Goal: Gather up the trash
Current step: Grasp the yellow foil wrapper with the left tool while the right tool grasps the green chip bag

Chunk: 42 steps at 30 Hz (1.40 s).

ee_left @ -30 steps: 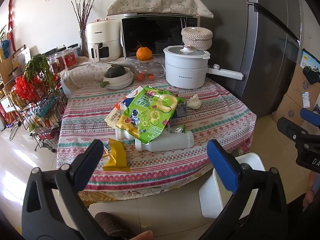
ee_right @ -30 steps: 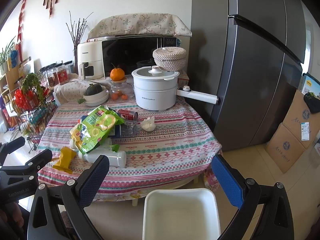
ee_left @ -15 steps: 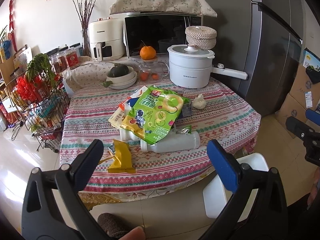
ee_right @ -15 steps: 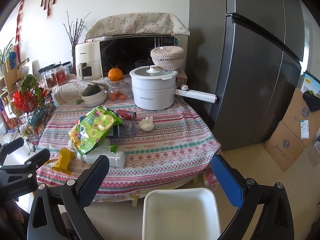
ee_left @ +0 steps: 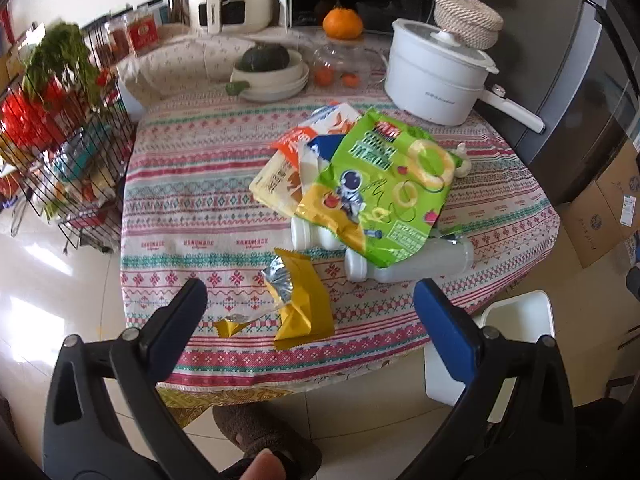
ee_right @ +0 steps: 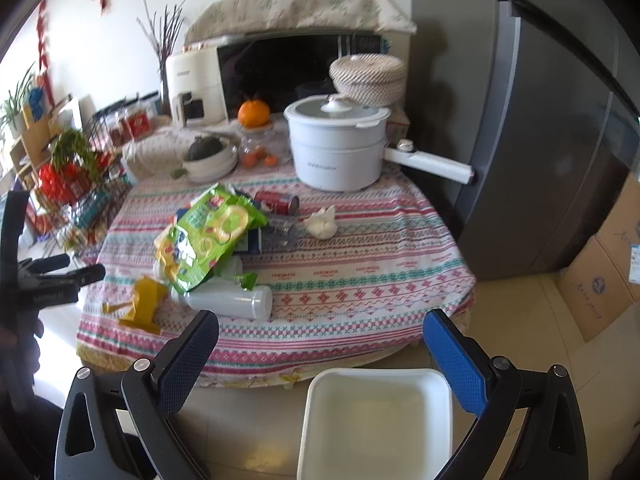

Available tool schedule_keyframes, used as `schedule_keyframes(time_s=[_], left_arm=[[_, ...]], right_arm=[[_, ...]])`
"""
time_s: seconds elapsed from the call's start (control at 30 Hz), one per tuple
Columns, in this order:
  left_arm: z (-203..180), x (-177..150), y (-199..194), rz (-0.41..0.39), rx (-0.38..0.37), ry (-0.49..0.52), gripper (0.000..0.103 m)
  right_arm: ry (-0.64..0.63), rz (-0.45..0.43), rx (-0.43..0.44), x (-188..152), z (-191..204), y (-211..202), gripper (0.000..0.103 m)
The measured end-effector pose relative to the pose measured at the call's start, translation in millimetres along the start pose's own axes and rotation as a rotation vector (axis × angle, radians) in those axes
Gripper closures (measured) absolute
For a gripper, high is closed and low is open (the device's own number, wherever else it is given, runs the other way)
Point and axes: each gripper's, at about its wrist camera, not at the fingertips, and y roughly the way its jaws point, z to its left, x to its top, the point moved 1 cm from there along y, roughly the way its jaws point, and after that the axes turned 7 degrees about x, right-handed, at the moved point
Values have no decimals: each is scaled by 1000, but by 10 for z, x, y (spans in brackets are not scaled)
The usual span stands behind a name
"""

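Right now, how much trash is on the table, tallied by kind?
Bottles: 2
Bags: 2, green bag and orange bag
Yellow wrapper: 1
Can: 1
Tissue: 1
Total: 7; pieces half hidden under the green bag are not counted.
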Motion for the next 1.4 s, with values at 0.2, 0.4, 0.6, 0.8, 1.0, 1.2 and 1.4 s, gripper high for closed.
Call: schedule_keyframes(time_s=[0.2, 0.4, 0.6, 0.8, 1.0, 1.2, 1.4], left_arm=[[185, -172, 588, 191, -73, -84, 14], [156, -156, 834, 264, -113, -128, 15], [50, -221, 1131, 346, -93, -131, 36], [110, -284, 1157, 365, -163, -241, 58], [203, -203, 885, 288, -157, -242, 68], [318, -177, 618, 210, -138, -229, 69], [301, -219, 552, 203, -149, -222, 69]], right_arm=[[10, 92, 106, -84, 67, 487, 0], [67, 168, 208, -32, 74, 829, 0], [91, 147, 249, 147, 174, 1126, 1], [147, 129, 306, 296, 281, 1497, 2], [240, 131, 383, 388, 357, 1916, 11], [359, 144, 427, 389, 380, 2260, 20], [363, 168, 486, 429, 445, 2450, 24]])
